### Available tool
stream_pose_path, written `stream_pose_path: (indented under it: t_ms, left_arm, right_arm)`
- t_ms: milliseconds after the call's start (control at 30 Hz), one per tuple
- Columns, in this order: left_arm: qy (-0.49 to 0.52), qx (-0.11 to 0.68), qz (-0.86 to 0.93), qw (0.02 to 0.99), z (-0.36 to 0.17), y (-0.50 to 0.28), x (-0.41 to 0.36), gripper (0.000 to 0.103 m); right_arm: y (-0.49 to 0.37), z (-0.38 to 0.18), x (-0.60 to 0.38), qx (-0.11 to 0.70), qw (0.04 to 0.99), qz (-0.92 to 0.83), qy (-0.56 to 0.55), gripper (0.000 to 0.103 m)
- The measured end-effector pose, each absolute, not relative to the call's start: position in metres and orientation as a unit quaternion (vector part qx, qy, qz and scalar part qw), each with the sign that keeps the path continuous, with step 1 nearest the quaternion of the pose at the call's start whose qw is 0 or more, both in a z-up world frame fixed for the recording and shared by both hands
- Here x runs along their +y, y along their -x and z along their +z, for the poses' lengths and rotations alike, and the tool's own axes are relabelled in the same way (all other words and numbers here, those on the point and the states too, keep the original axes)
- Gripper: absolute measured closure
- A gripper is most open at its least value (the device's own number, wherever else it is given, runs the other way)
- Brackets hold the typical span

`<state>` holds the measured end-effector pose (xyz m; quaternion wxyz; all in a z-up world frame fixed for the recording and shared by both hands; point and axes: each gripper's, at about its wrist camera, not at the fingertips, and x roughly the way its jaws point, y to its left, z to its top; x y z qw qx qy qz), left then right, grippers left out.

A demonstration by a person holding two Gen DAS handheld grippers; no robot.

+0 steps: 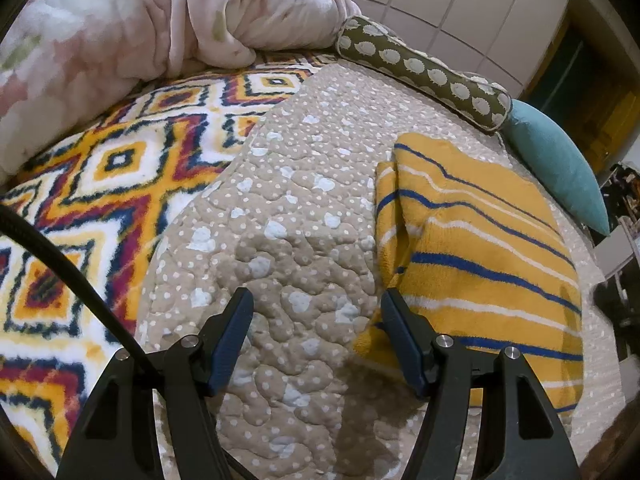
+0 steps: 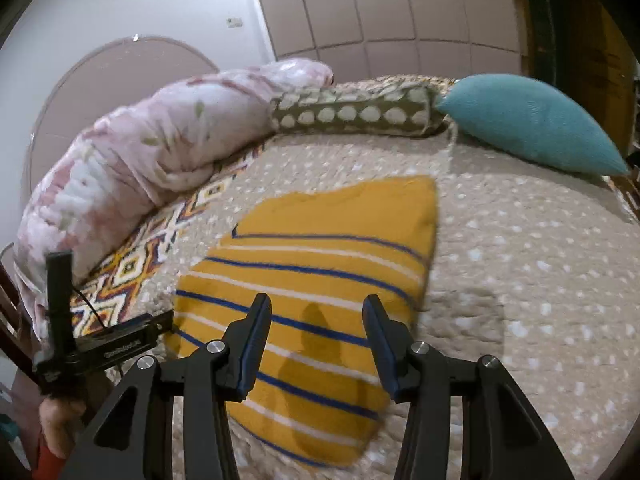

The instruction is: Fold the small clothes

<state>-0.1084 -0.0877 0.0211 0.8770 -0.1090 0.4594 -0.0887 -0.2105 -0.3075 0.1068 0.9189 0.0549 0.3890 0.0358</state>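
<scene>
Both sets of fingers stand apart and empty: the left gripper (image 1: 316,312) hovers over the dotted quilt (image 1: 288,208) just beside the striped yellow garment (image 1: 480,248), the right gripper (image 2: 316,320) above its middle. It lies on the bed, partly folded, and looks soft, light and limp; pinching an edge or corner seems best.

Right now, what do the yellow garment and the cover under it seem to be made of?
Garment: likely terry or fleece knit, matte; its surface looks fuzzy, with soft-edged blue and white stripes.
Cover: probably quilted cotton, matte; stitched lines puff it into small bumps, with printed white dots.
</scene>
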Motion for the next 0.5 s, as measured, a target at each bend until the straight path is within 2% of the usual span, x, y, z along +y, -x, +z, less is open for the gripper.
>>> stream_pose_path:
  t_ms: [133, 333, 500]
  left_arm:
    - [0.102, 0.454, -0.08, 0.881, 0.025, 0.11, -0.086, 0.038]
    - [0.084, 0.424, -0.059, 0.9, 0.039, 0.118, -0.086, 0.038]
    - [0.068, 0.382, -0.048, 0.92, 0.058, 0.131, -0.091, 0.038]
  right_arm:
    - [0.208, 0.071, -0.299, 0.426, 0.904, 0.025, -0.033, 0.051]
    - [0.237, 0.077, -0.29, 0.422, 0.906, 0.015, 0.019, 0.051]
    - [0.255, 0.087, -0.304, 0.413, 0.91, 0.015, -0.017, 0.051]
